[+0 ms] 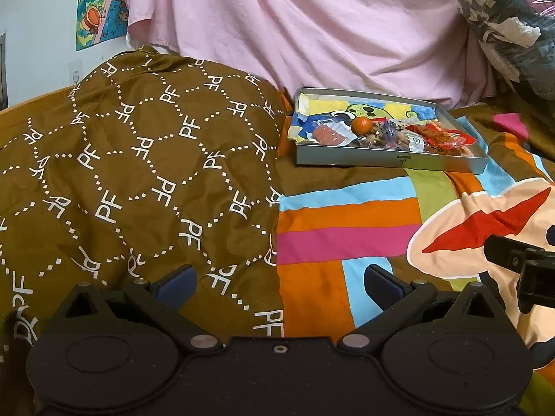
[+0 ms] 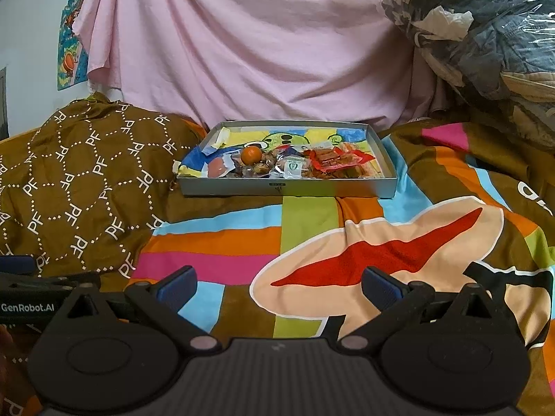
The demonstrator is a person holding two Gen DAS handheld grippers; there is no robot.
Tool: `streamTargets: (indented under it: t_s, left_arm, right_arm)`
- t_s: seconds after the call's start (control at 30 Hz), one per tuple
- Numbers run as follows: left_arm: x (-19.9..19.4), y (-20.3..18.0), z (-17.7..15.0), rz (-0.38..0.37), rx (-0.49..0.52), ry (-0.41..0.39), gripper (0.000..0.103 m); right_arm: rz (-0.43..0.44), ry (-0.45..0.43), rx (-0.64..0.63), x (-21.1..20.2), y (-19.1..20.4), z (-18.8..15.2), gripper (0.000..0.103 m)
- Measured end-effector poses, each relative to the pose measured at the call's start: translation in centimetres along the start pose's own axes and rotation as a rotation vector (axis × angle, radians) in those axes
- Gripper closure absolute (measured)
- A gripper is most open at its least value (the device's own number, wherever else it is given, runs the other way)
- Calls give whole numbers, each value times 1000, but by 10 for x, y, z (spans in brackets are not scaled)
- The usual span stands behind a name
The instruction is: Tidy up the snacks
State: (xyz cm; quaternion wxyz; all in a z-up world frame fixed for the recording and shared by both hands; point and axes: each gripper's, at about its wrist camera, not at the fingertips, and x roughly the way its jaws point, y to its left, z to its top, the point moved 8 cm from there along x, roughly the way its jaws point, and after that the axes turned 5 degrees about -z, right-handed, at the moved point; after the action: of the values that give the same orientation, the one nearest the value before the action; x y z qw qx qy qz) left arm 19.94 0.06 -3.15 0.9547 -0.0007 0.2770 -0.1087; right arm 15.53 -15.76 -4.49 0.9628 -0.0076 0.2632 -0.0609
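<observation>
Snacks (image 2: pixel 291 164) sit piled in the tray (image 2: pixel 288 187) far across the bedspread (image 2: pixel 215 242); left gripper (image 1: pixel 279 282) and right gripper (image 2: pixel 279 282) both hover spread wide, empty, well short of it.

The letters "PF" are printed in white, repeated inside a dotted diamond lattice, all over the brown cloth (image 1: pixel 138 173) (image 2: pixel 86 187). "GenRobot.AI" is written in white on the black body of the left gripper (image 2: pixel 27 308), seen at the left edge of the right wrist view. A small label on the front wall of the grey box (image 2: pixel 282 187) is too small to be read.
</observation>
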Motion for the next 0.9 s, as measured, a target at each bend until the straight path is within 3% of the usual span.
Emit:
streamTargets:
  t_s: [0.9]
  left_arm:
    - [1,-3,-2,-6,16,5,1]
  right_arm:
    - [3,12,4,1,0,-2,0]
